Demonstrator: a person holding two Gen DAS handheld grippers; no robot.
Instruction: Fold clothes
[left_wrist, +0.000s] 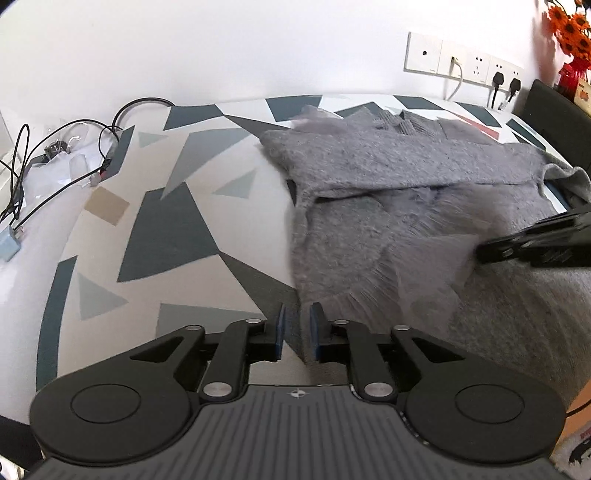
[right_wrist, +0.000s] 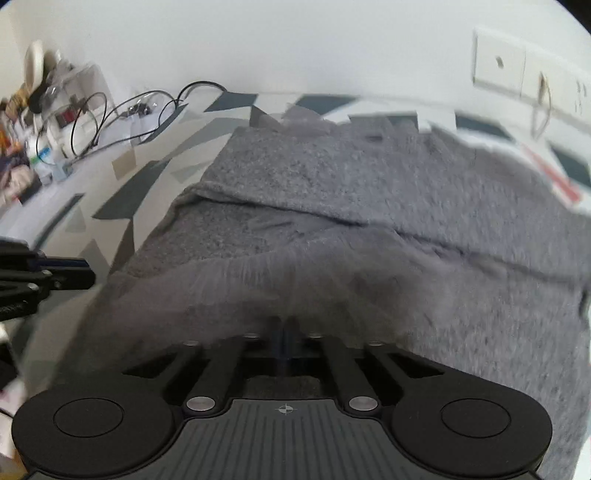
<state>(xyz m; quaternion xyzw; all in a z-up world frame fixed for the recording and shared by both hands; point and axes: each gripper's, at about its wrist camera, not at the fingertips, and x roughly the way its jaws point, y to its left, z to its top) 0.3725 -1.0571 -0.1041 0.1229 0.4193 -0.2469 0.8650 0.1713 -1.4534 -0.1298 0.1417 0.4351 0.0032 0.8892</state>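
Grey knit sweater (left_wrist: 388, 173) lies spread on the table (left_wrist: 177, 221), which carries a cloth of dark and pale triangles. All positions below are given relative to the sweater.

Sweater state: one thick fold runs across its far part, and a lighter, fuzzy hem portion (left_wrist: 413, 266) is lifted and blurred at its near part. In the right wrist view the sweater (right_wrist: 369, 206) fills most of the frame, and the fuzzy hem (right_wrist: 295, 280) drapes right over the fingertips.

Left hand-held gripper (left_wrist: 296, 332): at the sweater's near-left edge, jaws apart with a narrow gap, blue pads (left_wrist: 279, 328) visible — released, nothing clamped between them. The sweater's edge lies just beyond the tips.

Right hand-held gripper (right_wrist: 284, 332): jaws drawn together with the hem bunched over and around them — clenched on the sweater. From the left wrist view it (left_wrist: 491, 254) enters at the sweater's right side, blurred, with the raised hem at its tip.

Surroundings: black cables (left_wrist: 74, 147) lie well to the sweater's left, at the table's far-left end. Wall sockets (left_wrist: 461, 61) sit on the wall behind the sweater, two black plugs in them. Orange flowers (left_wrist: 570, 26) stand beyond its far-right corner.
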